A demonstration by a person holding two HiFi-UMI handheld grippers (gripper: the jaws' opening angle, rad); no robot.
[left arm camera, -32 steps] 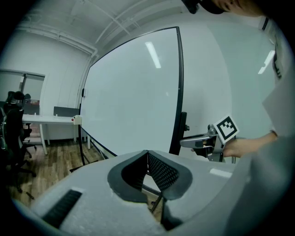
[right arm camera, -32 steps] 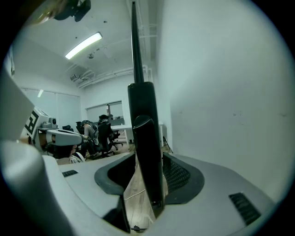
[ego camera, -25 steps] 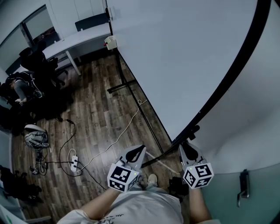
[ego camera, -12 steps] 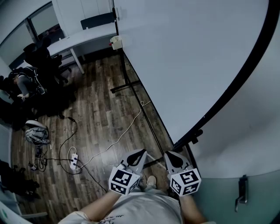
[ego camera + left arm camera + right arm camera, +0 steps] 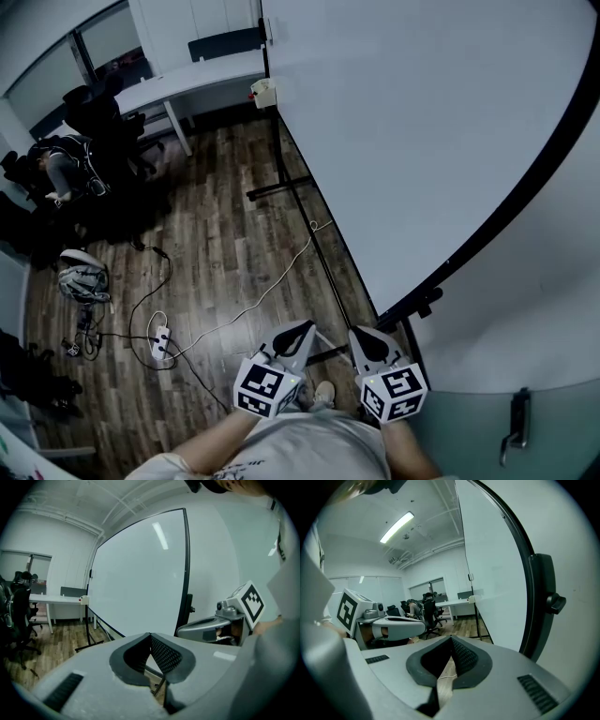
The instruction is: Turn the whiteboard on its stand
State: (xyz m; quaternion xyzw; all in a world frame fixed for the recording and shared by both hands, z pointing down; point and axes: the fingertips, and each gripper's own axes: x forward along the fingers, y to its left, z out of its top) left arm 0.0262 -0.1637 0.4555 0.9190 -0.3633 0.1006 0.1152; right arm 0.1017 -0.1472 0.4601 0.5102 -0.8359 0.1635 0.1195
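Observation:
The big whiteboard [image 5: 422,122] stands on its black stand [image 5: 281,187] and fills the upper right of the head view. Its black edge frame [image 5: 506,202] runs down to a clamp knob [image 5: 427,302]. My right gripper [image 5: 364,339] is shut and empty, a little below and left of that knob and not touching it. Beside it, my left gripper [image 5: 298,334] is also shut and holds nothing. In the left gripper view the whiteboard [image 5: 140,578] is ahead, beyond the shut left gripper [image 5: 151,637]. The right gripper view shows the shut right gripper [image 5: 451,640] with the frame post [image 5: 539,606] to its right.
A white cable [image 5: 272,286] and a power strip [image 5: 159,342] lie on the wooden floor. A white desk [image 5: 187,84] stands at the back, with office chairs and a seated person [image 5: 66,173] to the left. A door handle [image 5: 511,436] is at lower right.
My right gripper has drawn back from the stand's clamp toward the left and its jaws have shut. The left gripper has hardly moved.

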